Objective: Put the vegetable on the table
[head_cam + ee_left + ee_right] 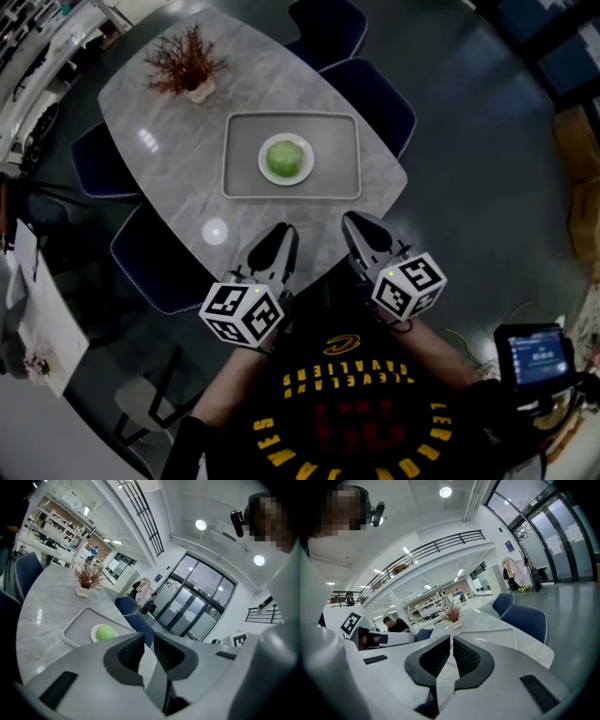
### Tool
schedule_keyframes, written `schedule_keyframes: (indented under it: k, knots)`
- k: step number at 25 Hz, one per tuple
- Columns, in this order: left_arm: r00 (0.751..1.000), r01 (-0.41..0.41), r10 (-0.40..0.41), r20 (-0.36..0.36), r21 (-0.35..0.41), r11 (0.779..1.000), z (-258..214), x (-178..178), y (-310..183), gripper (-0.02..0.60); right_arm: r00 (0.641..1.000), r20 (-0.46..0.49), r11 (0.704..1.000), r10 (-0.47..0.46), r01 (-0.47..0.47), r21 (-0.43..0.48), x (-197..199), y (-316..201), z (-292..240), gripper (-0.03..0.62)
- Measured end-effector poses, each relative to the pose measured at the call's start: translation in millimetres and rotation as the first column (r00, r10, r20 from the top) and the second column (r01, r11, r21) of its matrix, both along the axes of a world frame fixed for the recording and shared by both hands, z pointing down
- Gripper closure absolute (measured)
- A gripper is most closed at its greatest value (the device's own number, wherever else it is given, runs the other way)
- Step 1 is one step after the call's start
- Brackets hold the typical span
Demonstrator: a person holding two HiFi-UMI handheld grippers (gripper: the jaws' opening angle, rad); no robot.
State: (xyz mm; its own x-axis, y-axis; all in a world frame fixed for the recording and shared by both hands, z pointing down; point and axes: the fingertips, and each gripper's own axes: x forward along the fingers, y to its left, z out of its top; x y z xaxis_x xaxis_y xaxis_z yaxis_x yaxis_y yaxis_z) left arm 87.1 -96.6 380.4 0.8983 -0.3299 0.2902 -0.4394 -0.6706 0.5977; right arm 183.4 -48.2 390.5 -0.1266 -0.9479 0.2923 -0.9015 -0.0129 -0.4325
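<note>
The left tongs [281, 234] and right tongs [356, 225] were each drawn in to a narrow slit and held nothing. Both were at the near edge of the worktop [169, 141], side by side, tips pointing forward. In my judgement this was a ready posture, with no reach begun.

The vegetable [286, 157], round and green, lay well ahead of both tongs, roughly on the line between them. It sat on a white plate [263, 161] centred in a grey tray [244, 150], seemingly staged for pickup. The move to the bare worktop was not yet done. A potted plant [186, 64] stood further ahead, to the left.

Legible writing: the person's shirt [356, 412], behind the tongs, read "CLEVELAND CAVALIERS". The marker cube [242, 314] bore patterns only.
</note>
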Motion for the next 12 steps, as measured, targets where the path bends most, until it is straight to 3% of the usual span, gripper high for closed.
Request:
schedule_keyframes:
  k: [3,5,12]
  knots:
    - [0.996,0.056,-0.060,0.072,0.059,0.997,10.4,-5.1,-19.5,0.527,1.000,0.000,0.999,-0.030,0.030,-0.012,3.9,-18.0,8.9,0.533]
    - [0.990,0.091,-0.099,0.101,0.075,0.993,16.3,-5.2,-33.5,0.503,0.998,-0.005,0.998,-0.056,0.056,-0.014,9.6,-31.1,12.2,0.531]
    - [0.967,0.173,-0.181,0.179,0.060,0.983,42.1,14.3,-68.4,0.503,0.989,0.000,0.988,-0.151,0.151,-0.039,40.9,-74.1,33.3,0.531]
